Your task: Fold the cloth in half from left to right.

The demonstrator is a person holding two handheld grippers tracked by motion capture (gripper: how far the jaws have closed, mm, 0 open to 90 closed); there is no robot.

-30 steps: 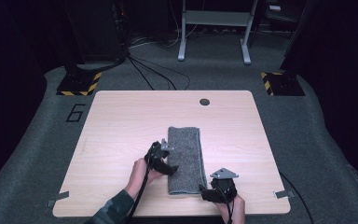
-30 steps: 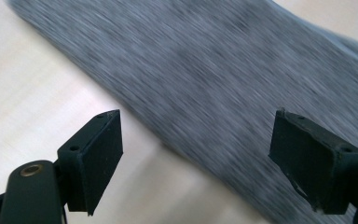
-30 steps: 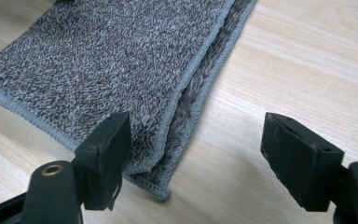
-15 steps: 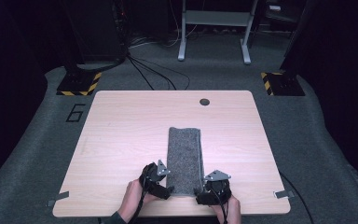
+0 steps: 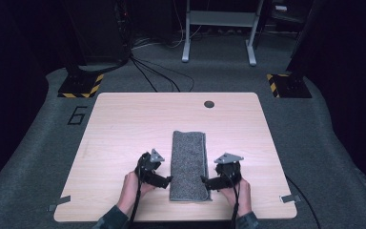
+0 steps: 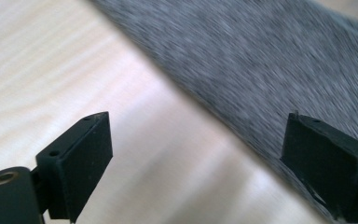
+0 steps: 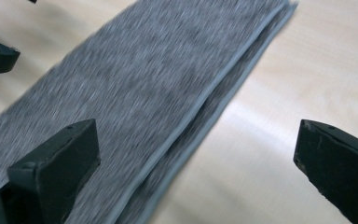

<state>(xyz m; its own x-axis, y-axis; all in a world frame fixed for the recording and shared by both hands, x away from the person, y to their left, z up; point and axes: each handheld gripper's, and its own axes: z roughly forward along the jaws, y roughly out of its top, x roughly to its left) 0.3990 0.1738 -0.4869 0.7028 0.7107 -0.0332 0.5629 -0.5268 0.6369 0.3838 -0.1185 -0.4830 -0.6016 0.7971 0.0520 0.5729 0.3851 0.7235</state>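
Towel (image 5: 188,164), grey and folded into one long narrow strip, lies flat on the desk (image 5: 124,124) with its short end close to the near edge and its length running toward the far edge. It sits a little right of the middle of that near edge. In my right claw view its long side shows stacked layers with a pale hem, the folds lined up but not quite flush.

My left claw (image 5: 166,180) rests on the desk just beside the towel's left long side, near its near-left corner; my right claw (image 5: 205,181) sits just beside the right long side, near the near-right corner. Both have just been opening and now stand released, jaws wide, grasping nothing. In my left claw view (image 6: 196,163) one jaw is over bare wood and the other over the cloth's edge; in my right claw view (image 7: 196,172) the towel's layered edge runs between the jaws, with no pad pressing on it.

Open wood stretches wide to the left edge, to the right edge, and toward the far edge.

Count: one towel, two claws, one dark round hole (image 5: 209,104) near the far edge.
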